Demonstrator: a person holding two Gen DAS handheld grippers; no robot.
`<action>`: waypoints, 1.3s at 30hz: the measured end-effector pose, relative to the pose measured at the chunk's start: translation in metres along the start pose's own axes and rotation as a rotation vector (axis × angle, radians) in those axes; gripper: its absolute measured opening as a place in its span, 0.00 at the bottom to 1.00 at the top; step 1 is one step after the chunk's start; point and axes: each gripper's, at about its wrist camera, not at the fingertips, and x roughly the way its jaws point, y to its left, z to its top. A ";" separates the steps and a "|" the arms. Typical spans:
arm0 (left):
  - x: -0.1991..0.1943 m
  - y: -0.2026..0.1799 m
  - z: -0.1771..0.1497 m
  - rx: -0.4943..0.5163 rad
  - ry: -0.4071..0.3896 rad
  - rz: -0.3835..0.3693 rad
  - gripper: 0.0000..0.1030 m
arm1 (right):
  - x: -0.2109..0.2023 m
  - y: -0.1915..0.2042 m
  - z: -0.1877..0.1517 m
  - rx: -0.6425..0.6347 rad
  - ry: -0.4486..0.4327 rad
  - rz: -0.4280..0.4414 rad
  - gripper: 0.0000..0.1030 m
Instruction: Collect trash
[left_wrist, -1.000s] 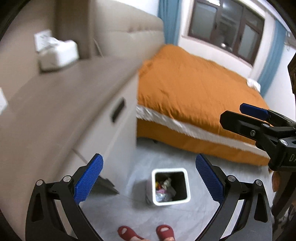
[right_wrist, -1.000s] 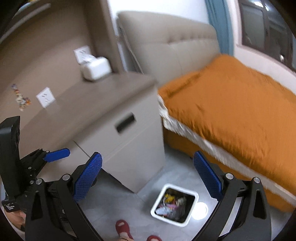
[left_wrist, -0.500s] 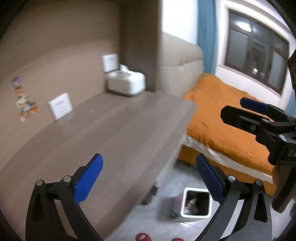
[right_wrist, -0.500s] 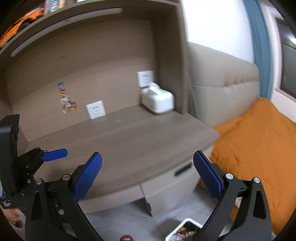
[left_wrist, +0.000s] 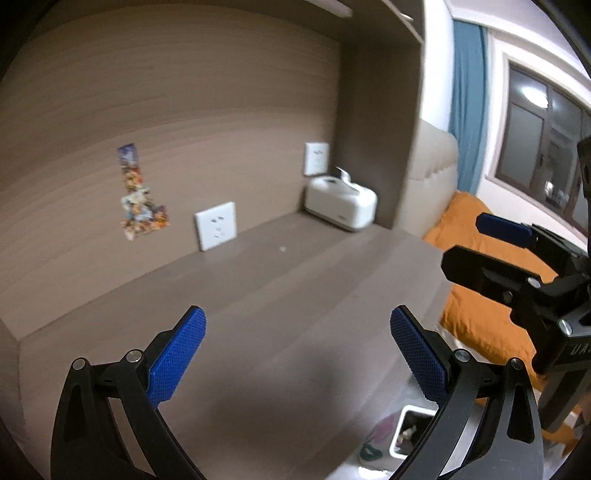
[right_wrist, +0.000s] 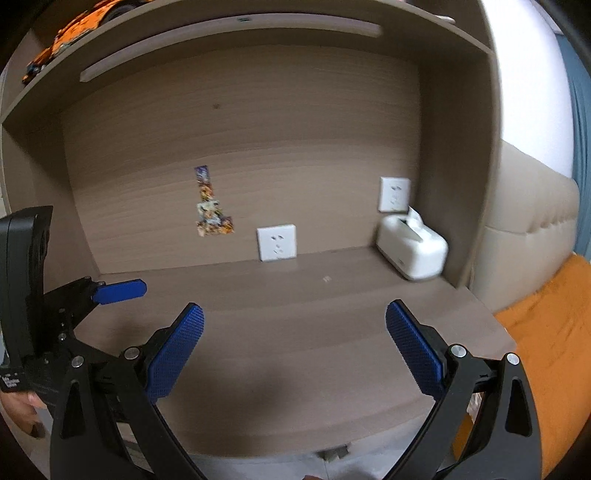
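Note:
A tiny pale scrap lies on the brown desk top, also in the right wrist view. My left gripper is open and empty above the desk's near part. My right gripper is open and empty, also over the desk, to the right of the left one. A white trash bin with wrappers inside stands on the floor below the desk's right edge, partly hidden by my left gripper's right finger.
A white tissue box stands at the desk's back right corner. Two wall sockets and a strip of colourful stickers are on the back panel. An orange bed lies to the right. A shelf hangs overhead.
Both grippers have tilted up from the floor and bin to the desk top and back panel. The bin has slid to the bottom edge of the left wrist view. Both stay open.

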 end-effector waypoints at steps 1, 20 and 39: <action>-0.001 0.009 0.003 -0.007 -0.003 0.015 0.95 | 0.006 0.007 0.004 -0.008 -0.007 0.002 0.96; -0.006 0.087 0.029 0.014 -0.025 0.079 0.95 | 0.042 0.063 0.036 -0.036 -0.056 -0.016 0.96; 0.007 0.100 0.039 0.048 -0.025 0.062 0.95 | 0.055 0.071 0.044 -0.041 -0.050 -0.044 0.96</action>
